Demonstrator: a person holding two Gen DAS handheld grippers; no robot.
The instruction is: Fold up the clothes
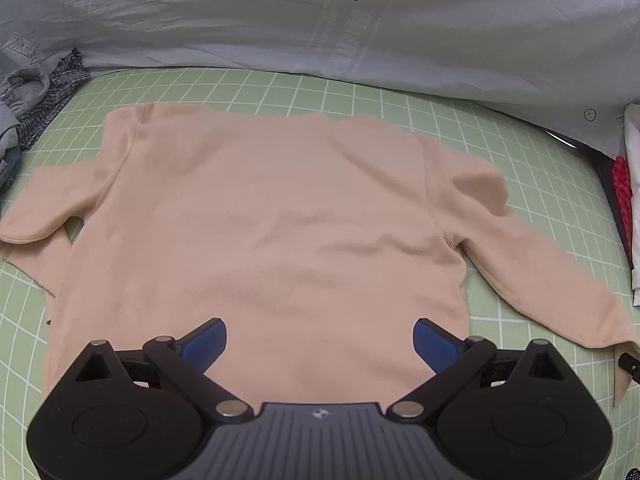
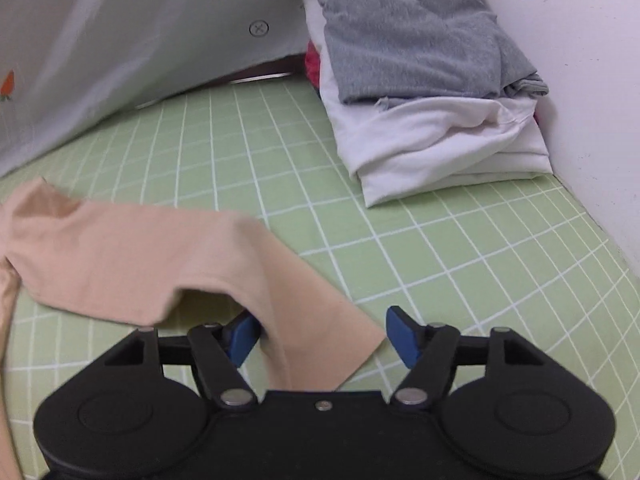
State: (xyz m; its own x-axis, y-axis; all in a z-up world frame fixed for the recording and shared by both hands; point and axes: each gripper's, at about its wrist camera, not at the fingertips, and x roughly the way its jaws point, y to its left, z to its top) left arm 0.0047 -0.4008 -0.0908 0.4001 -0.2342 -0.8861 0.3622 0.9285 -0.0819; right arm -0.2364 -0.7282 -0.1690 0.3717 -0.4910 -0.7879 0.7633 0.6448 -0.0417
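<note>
On the green checked sheet [image 1: 460, 120] of the bed, a peach long-sleeved top [image 1: 272, 220] lies spread flat, its neckline at the far edge toward the pale grey printed duvet [image 1: 320, 28] and its hem nearest the left tongs [image 1: 320, 340]. Those tongs hang just over the hem end of the top, roughly centred on its body, with both blue pads wide apart and nothing between them. One sleeve of the top is folded back beside its body on the side of a rumpled heap of grey and striped clothes [image 1: 36, 100]; the other sleeve [image 2: 168, 256] stretches out across the sheet away from the top's body.

At the cuff end of that outstretched sleeve sit the right tongs [image 2: 320, 336], also spread open. The cuff lies in the gap between the two blue pads: one pad [image 2: 240, 338] is right against the cloth, partly tucked under a raised fold of it, while the other pad stands clear of the sleeve over bare sheet. The tongs are not closed on the fabric.

Beyond the sleeve, well apart from it, a folded stack [image 2: 432, 92] of grey and white garments rests on the sheet against a white wall [image 2: 592, 80].
</note>
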